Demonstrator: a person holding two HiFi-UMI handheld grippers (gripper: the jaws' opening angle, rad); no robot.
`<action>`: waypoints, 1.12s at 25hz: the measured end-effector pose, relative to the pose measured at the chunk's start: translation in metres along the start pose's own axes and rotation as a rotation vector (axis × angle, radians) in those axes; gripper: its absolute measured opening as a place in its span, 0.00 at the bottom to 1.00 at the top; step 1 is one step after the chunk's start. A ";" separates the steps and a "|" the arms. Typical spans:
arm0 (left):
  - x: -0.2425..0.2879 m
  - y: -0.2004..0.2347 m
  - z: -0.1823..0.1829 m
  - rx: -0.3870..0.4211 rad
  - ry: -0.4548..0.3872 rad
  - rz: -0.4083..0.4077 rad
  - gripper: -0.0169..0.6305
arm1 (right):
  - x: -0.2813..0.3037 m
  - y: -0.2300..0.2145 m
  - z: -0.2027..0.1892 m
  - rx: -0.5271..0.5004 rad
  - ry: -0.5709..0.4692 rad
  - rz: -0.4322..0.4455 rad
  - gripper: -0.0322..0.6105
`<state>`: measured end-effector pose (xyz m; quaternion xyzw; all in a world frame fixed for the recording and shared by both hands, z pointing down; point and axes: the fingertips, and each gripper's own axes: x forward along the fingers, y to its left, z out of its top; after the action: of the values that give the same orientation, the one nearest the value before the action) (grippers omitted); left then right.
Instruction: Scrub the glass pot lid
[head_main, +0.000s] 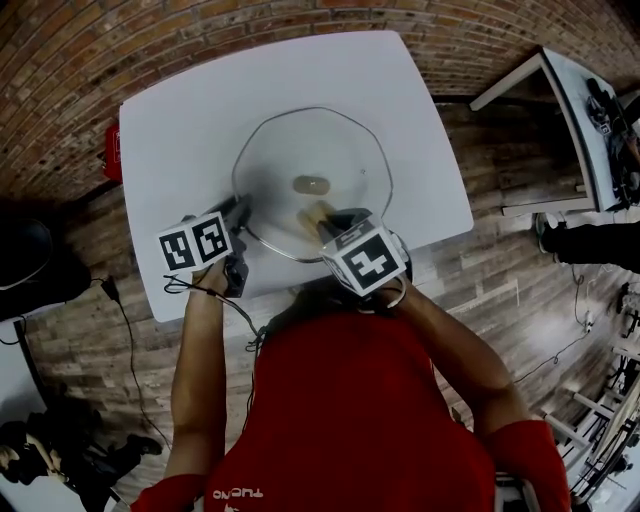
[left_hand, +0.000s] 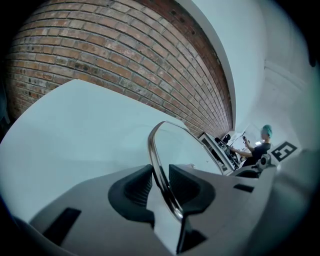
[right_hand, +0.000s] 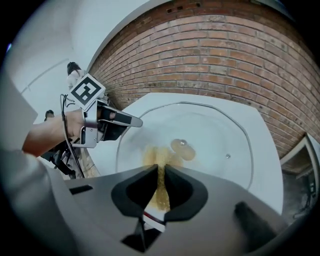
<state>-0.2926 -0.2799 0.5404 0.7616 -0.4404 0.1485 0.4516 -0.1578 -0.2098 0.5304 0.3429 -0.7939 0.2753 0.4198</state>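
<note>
Desk's left edge: a red object (head_main: 110, 152) juts out from under the desk (head_main: 180, 110); what it is cannot be told.
Left tongs (head_main: 240, 208): clamped on the metal rim of the glass pot lid (head_main: 320, 140) at its left side, one pad on each face of the rim.
Lid: over the middle of the desk, with the knob (head_main: 311, 185) at its centre.
Right tongs (head_main: 335, 222): closed on a yellowish scrub pad (right_hand: 159, 160), which is pressed to the glass just beside the knob.
Risk: a hard scrubbing stroke could likely twist the thin rim out of the left pads, and the lid would then slide or drop.
Risk: the pad may slip from its narrow pinch.
Hard to tell: whether the lid's far rim rests on the desk, and any dirt on the clear glass.
</note>
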 end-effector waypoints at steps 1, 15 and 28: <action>0.000 0.000 0.000 0.000 -0.001 0.000 0.20 | -0.004 -0.008 -0.004 0.010 0.006 -0.014 0.13; 0.001 -0.001 0.003 0.006 -0.010 0.006 0.20 | -0.017 -0.041 0.041 0.084 -0.151 -0.067 0.13; 0.000 -0.001 0.003 0.013 -0.020 0.019 0.20 | 0.033 -0.060 0.071 0.083 -0.103 -0.155 0.14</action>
<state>-0.2920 -0.2821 0.5383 0.7617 -0.4510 0.1480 0.4410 -0.1586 -0.3087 0.5328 0.4339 -0.7735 0.2566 0.3842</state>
